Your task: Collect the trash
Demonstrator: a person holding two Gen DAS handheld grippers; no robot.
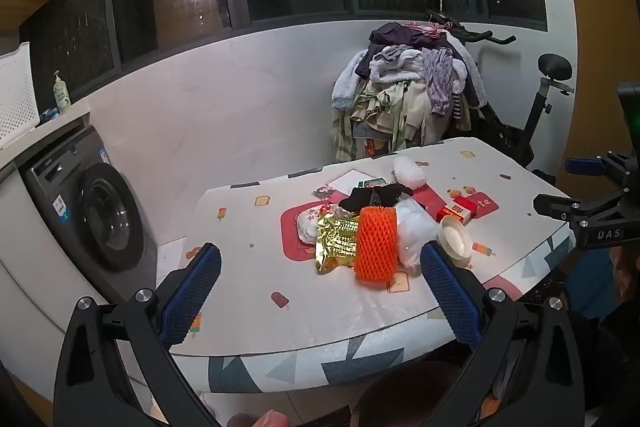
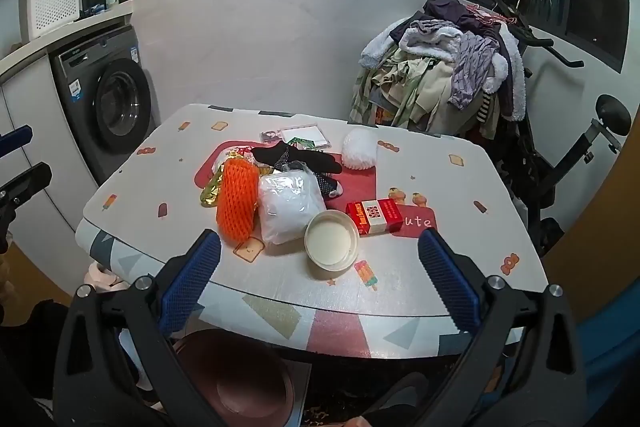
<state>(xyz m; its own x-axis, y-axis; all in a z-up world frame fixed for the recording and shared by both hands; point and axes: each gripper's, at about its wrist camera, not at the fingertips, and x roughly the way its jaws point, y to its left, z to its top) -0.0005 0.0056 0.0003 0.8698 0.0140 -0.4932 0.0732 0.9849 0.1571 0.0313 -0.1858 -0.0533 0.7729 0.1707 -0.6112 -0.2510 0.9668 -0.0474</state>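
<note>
on the table, trash heaped, nothing picked yet

at mid-table the trash sits in one loose pile: orange foam net (image 1: 376, 243) upright at the near side, gold foil wrapper (image 1: 335, 242) touching its left, clear plastic bag (image 2: 289, 207) touching its right. white round lid (image 2: 331, 239) lies just beside the bag, nearer the table edge. red carton (image 2: 374, 216) next to the lid. black sock (image 2: 296, 155) draped behind the pile, white fluffy ball (image 2: 360, 148) beyond it.

left gripper (image 1: 320, 291) hangs over the near table edge, fingers wide apart, nothing between them. right gripper (image 2: 320, 281) likewise, fingers spread wide, empty, aimed toward the lid. task judged at its start.

risks from here:
- pile items overlap; closing on the foam net could drag the foil or bag along, or scatter them.
- lid lies flat and low; fingers may skid over its rim and push it toward the edge.
- plastic bag is slack and slippery; a pinch may catch only a fold and it slips out.
- sock and fluffy ball may not be trash; grabbing them by mistake is possible.

view differences:
- right wrist view shows a brown round bin (image 2: 240, 379) under the table (image 2: 280, 287) edge; left view shows only part of its rim.
- left view shows the foil wrapper almost whole; the right hides most of it behind the net.
- right view shows the carton's face clearly; left view shows it partly behind the lid.
</note>
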